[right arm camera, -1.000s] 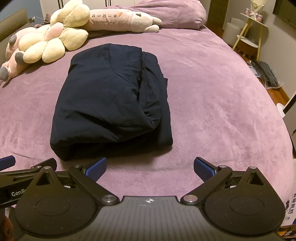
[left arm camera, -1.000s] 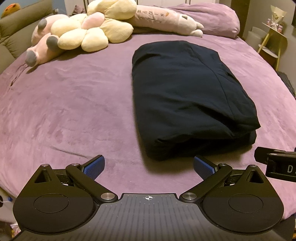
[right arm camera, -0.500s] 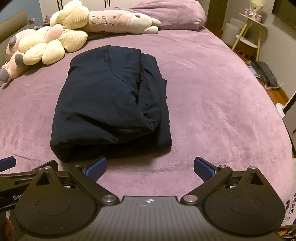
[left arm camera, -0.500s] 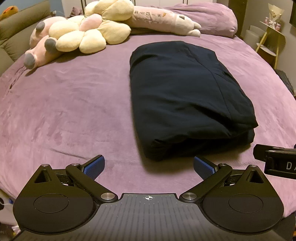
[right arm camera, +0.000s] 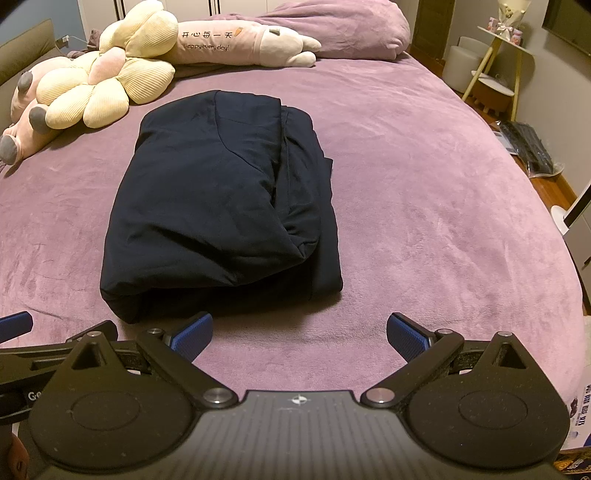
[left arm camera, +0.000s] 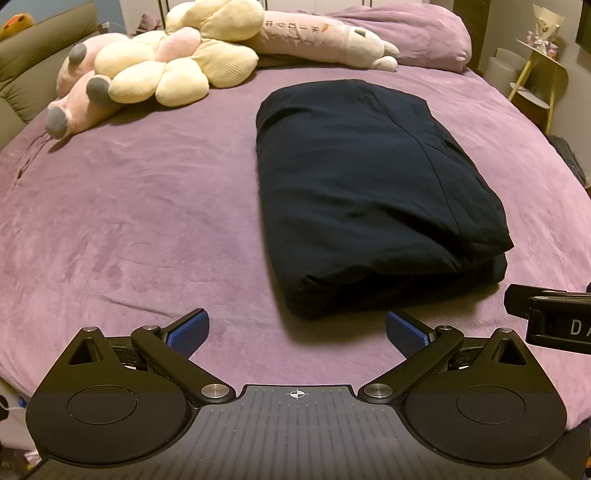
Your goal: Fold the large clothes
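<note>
A dark navy garment [left arm camera: 369,192] lies folded into a thick rectangle on the purple bed [left arm camera: 129,206]; it also shows in the right wrist view [right arm camera: 221,206]. My left gripper [left arm camera: 297,332] is open and empty, just short of the garment's near edge. My right gripper [right arm camera: 299,334] is open and empty, also just short of that edge, toward its right corner. Part of the right gripper's body [left arm camera: 554,325] shows at the right edge of the left wrist view.
Yellow and pink plush toys [left arm camera: 162,74] and a long pink plush pillow [right arm camera: 240,40] lie at the head of the bed, with a purple pillow [left arm camera: 424,33] behind. A side table [right arm camera: 498,62] and floor items stand to the right.
Both grippers have drifted slightly, so the garment sits a little differently in each view. Both stay open and empty. The garment has not moved.
</note>
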### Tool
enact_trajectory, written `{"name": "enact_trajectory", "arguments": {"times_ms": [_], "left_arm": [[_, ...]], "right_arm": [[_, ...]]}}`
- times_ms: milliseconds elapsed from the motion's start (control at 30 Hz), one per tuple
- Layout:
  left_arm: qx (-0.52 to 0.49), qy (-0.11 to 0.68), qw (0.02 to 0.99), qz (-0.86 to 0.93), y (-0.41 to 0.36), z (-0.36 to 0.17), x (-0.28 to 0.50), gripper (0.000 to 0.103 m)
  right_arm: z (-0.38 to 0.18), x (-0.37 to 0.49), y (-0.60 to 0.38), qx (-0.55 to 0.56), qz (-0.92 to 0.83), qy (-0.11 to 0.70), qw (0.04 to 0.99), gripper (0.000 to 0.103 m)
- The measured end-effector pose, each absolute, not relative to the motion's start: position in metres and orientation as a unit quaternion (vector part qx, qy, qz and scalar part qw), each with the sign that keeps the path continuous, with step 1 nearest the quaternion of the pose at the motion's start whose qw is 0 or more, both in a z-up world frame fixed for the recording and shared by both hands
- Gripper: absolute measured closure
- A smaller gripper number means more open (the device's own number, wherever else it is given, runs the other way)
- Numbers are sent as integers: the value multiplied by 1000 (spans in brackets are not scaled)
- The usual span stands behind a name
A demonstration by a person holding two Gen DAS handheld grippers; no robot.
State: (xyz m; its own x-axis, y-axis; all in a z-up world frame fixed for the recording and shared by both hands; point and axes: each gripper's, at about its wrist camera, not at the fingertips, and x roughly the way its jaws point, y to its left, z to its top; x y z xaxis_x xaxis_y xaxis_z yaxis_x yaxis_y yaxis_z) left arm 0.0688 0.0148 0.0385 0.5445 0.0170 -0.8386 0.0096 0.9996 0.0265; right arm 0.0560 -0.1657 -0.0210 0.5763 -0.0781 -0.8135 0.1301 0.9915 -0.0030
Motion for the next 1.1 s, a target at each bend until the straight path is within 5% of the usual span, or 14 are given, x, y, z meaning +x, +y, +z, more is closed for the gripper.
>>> {"name": "enact_trajectory", "arguments": {"times_ms": [1100], "left_arm": [[19,476,879,-4,11,39,67,0]], "right_arm": [[-21,53,-164,30,-63,455,888,3]]}}
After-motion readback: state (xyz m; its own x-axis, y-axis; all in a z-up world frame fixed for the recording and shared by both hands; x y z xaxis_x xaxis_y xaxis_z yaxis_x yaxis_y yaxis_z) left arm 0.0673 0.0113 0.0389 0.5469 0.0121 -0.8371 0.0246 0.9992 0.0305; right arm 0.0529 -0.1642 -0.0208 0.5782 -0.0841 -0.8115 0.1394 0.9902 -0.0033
